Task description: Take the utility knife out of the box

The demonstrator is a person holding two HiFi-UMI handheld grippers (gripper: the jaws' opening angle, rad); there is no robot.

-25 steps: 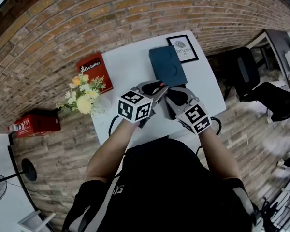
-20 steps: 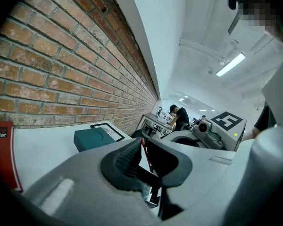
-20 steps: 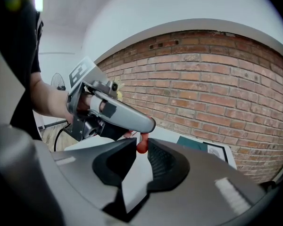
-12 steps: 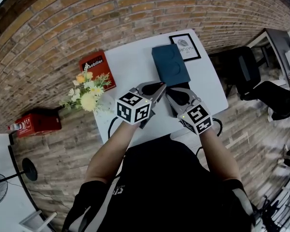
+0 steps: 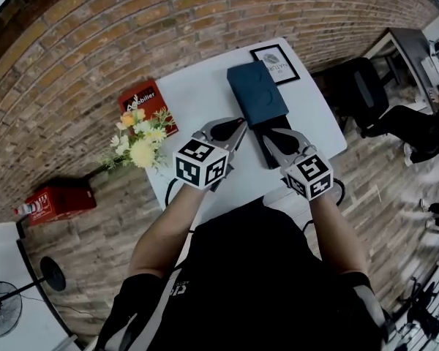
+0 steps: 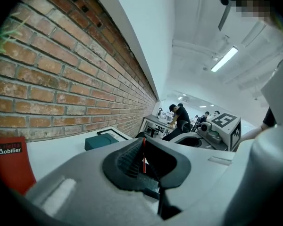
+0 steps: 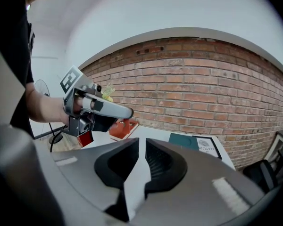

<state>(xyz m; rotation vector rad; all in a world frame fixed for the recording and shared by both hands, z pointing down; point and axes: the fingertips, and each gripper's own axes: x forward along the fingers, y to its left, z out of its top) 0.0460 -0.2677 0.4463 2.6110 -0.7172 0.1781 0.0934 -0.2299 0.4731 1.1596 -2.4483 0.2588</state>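
Left tongs (image 5: 236, 128) drawn away from box (image 5: 265, 152), freshly clamped on utility knife (image 6: 142, 154); right tongs (image 7: 141, 149) narrowing, empty

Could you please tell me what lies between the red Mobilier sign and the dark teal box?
Only bare white tabletop lies between the red Mobilier sign and the dark teal box; the head view shows it.

Box (image 5: 257, 93) is placed upper centre on the table (image 5: 197, 90). Framed picture (image 5: 274, 63) is laid to its upper right. Flowers (image 5: 143, 145) are seen at the table's left edge.
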